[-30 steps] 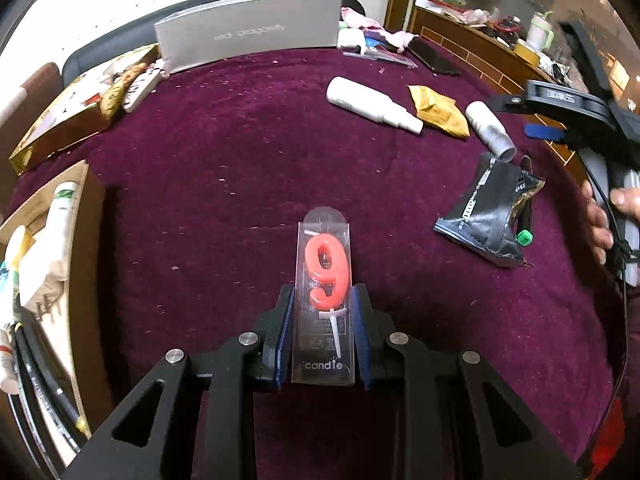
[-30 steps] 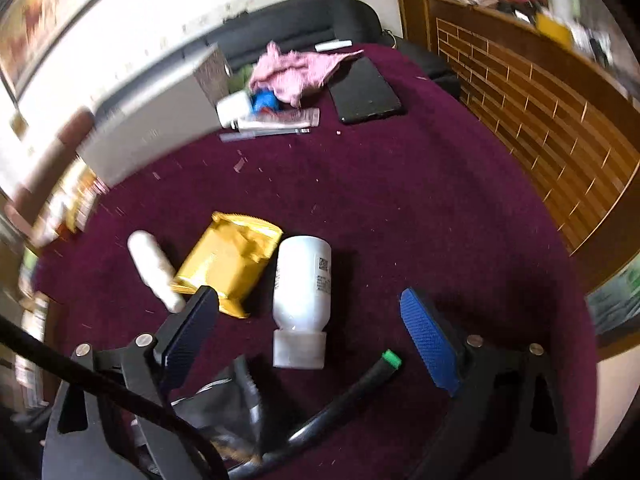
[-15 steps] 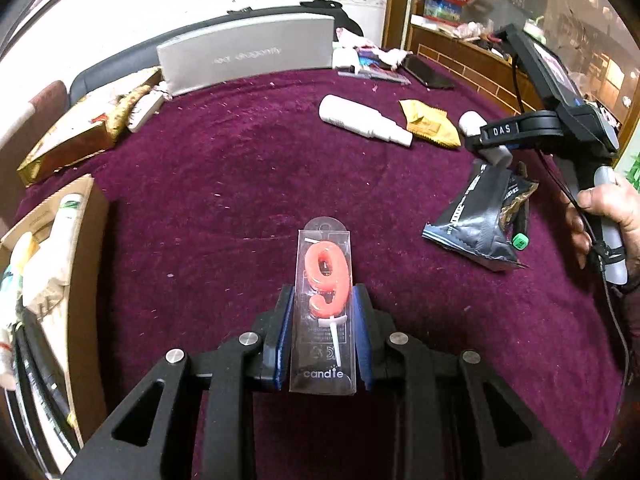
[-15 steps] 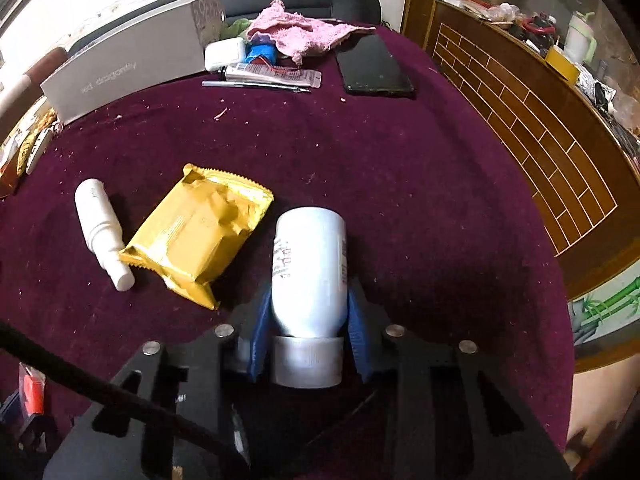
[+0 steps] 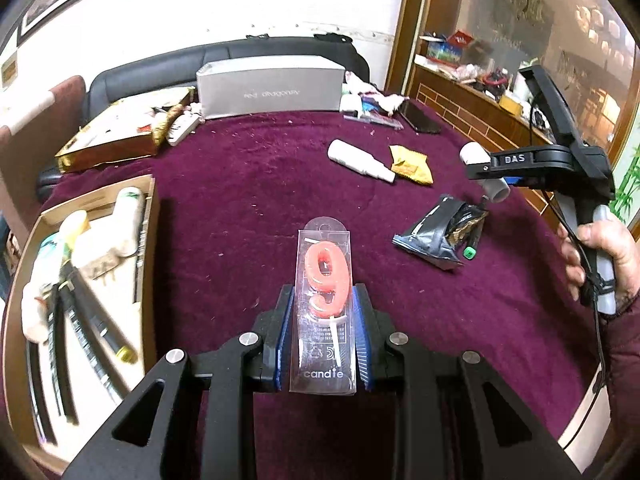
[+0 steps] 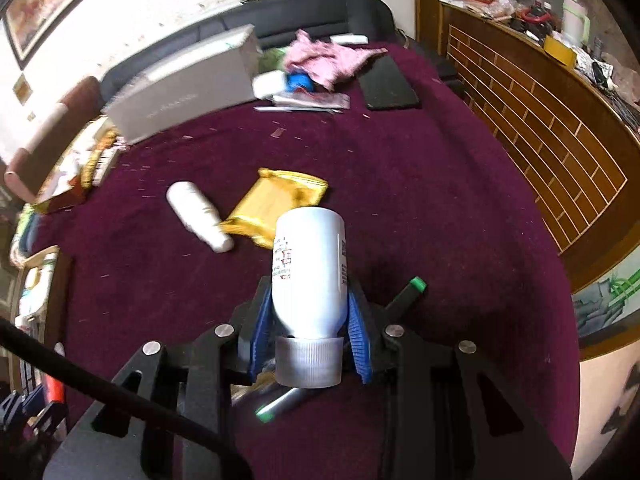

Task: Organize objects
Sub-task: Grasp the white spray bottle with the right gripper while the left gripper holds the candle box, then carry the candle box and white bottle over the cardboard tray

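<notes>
My left gripper (image 5: 323, 320) is shut on a clear pack holding a red number-nine candle (image 5: 326, 300), lifted over the purple table cloth (image 5: 248, 200). A white bottle with a grey cap (image 6: 310, 276) sits between the blue pads of my right gripper (image 6: 310, 320), which is shut on it and holds it off the cloth; the same bottle (image 5: 476, 158) shows in the left wrist view at the right, in that gripper (image 5: 496, 176). A cardboard box (image 5: 148, 232) with tubes and pens lies at the left.
On the cloth lie a white spray bottle (image 6: 198, 214), a yellow packet (image 6: 276, 200), a black pouch (image 5: 438, 232) with green-tipped pens, a grey long box (image 5: 272, 88), a black phone (image 6: 386, 88) and a pink cloth (image 6: 328, 58). A wooden counter (image 6: 560, 132) borders the right side.
My right gripper closed on the white bottle and lifted it off the cloth. My left gripper rose and drew back with the candle pack, bringing the cardboard box further into view.
</notes>
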The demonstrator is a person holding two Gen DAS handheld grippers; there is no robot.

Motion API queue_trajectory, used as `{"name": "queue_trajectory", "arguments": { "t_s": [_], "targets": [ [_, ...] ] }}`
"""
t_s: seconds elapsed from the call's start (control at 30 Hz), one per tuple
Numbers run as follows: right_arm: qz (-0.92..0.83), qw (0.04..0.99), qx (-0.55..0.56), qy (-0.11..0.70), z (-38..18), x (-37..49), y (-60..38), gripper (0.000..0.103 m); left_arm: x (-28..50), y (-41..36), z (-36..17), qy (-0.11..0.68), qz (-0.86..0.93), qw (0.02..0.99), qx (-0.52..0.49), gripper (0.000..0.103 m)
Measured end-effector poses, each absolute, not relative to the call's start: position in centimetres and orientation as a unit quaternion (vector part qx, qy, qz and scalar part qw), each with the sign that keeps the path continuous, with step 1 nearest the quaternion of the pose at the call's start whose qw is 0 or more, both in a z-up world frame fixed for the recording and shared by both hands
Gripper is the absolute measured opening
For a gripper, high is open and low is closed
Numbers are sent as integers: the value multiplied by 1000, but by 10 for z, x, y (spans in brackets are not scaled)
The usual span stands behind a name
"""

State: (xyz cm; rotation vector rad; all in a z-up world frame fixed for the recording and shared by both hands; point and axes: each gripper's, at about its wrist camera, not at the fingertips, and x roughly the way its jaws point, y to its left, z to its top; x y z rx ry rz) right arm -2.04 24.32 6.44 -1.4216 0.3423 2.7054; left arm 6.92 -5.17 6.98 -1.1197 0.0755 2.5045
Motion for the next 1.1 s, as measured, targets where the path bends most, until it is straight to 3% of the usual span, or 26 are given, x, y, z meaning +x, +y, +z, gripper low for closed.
{"name": "queue_trajectory", "arguments": {
  "t_s": [0.53, 0.8, 1.1],
  "targets": [
    [884, -119, -444, 87, 113, 29, 112, 32, 131, -174, 105, -19, 931, 96, -352, 23],
    [870, -187, -452, 67, 116, 32, 33, 32, 128, -233, 92, -57, 929, 29, -364, 24],
    [836, -242, -491, 37, 84, 15, -53, 32, 102, -248, 57, -79, 914, 19, -398, 23]
  ]
}}
